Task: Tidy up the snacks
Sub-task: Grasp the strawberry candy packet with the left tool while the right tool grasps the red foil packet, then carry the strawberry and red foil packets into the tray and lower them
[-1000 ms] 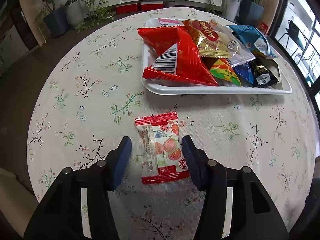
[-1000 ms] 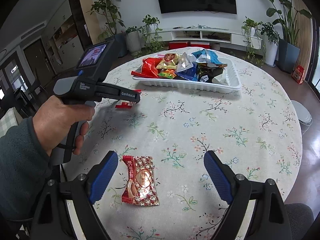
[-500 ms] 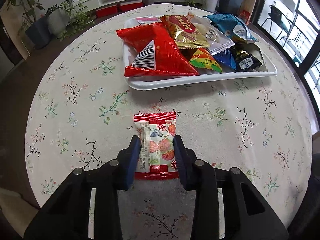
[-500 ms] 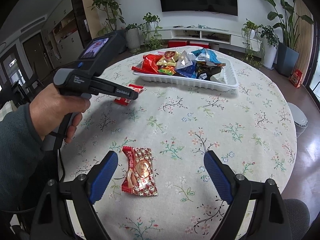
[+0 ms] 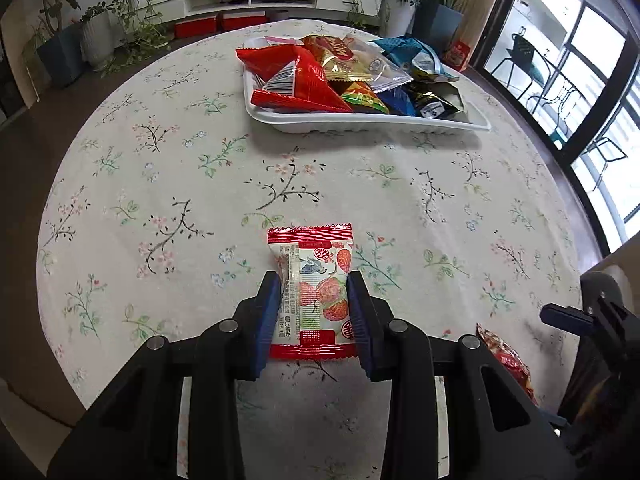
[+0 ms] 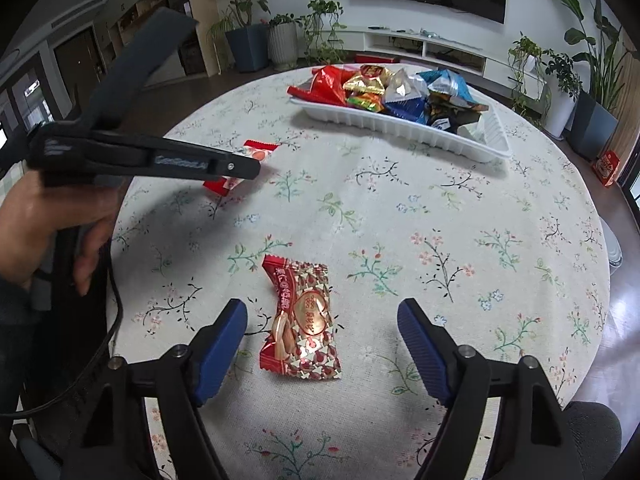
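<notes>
A white and red strawberry snack packet (image 5: 316,264) sits between the blue pads of my left gripper (image 5: 313,292), which is shut on it, seemingly just above the cloth. The right wrist view shows that packet (image 6: 258,150) sticking out past the left gripper (image 6: 240,170), held in a person's hand. A red and brown heart-print packet (image 6: 304,316) lies flat on the cloth between the jaws of my right gripper (image 6: 322,312). Those jaws are closing, and neither pad touches it. The white tray (image 5: 360,124) at the far side holds several snack bags.
The round table wears a floral cloth (image 6: 440,220). The tray (image 6: 400,130) stands at the far side, and bare cloth lies between it and both grippers. Potted plants, a low TV shelf and windows surround the table. A cable hangs from the left gripper.
My left jaws have shut on the strawberry packet and drawn it back from the tray, toward the right gripper. The right jaws have narrowed around the heart-print packet.
</notes>
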Tool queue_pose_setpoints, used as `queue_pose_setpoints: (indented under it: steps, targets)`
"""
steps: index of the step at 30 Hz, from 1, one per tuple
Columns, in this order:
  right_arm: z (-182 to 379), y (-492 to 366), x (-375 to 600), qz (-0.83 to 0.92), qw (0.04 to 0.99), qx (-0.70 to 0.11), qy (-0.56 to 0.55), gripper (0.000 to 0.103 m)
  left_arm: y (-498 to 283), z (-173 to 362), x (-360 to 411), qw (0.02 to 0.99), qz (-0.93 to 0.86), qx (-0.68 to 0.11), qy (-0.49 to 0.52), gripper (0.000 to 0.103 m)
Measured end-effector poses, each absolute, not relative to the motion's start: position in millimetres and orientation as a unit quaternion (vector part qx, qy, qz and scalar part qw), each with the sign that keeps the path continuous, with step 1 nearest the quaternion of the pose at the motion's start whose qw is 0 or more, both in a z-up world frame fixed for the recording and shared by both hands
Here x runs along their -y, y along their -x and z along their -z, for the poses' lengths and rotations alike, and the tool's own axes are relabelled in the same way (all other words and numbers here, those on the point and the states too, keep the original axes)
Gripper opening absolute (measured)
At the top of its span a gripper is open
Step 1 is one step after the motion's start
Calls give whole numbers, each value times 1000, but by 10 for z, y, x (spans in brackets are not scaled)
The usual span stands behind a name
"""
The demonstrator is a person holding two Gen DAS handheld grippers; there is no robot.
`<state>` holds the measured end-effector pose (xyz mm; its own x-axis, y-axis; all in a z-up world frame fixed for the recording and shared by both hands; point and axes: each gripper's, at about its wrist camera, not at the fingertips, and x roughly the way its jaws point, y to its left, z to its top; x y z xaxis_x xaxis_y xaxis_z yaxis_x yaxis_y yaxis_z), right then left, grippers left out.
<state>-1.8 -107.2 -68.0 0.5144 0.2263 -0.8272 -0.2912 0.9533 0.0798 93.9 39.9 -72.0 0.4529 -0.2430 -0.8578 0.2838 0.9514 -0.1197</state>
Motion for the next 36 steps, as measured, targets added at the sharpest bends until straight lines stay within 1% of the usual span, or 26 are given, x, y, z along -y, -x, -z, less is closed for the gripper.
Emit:
queue_pose_setpoints:
  steps: [2,4,6,11,13,14,15,17,18,28,36]
  targets:
    - [715,-8,1062,-145,868,-474,41,78,-803,723,-367,851,159,-500,-15,32]
    - [754,-34,1054,-141,864,-482,43,73,-725,742,-346,851,163,-499,-10,32]
    - [790,-70,1043,-140,858,-492,48,64,-676,764,-323,850,166,-500,-6,32]
    - [814,-65,999,-146,856,-492,63,52,-631,805,-274,849,170,-500,-5,32]
    - [819,-47,974,-150,856,-490,71,44,-632,812,-252,848,173,-501,-5,32]
    - [823,-41,964,-151,856,-489,75,37,-631,816,-243,848,174,-501,-5,32]
    - [825,-35,955,-152,856,-487,78,27,-627,817,-235,848,174,-501,-5,32]
    - [825,-25,949,-153,857,-486,81,22,-624,819,-226,848,176,-500,-4,32]
    - [827,-24,956,-154,857,-486,79,17,-621,818,-224,848,176,-500,-3,32]
    - [748,-93,1237,-167,853,-493,-30,15,-572,762,-194,847,196,-494,12,32]
    - [540,-184,1490,-169,861,-473,-82,15,-595,498,-183,852,219,-475,33,32]
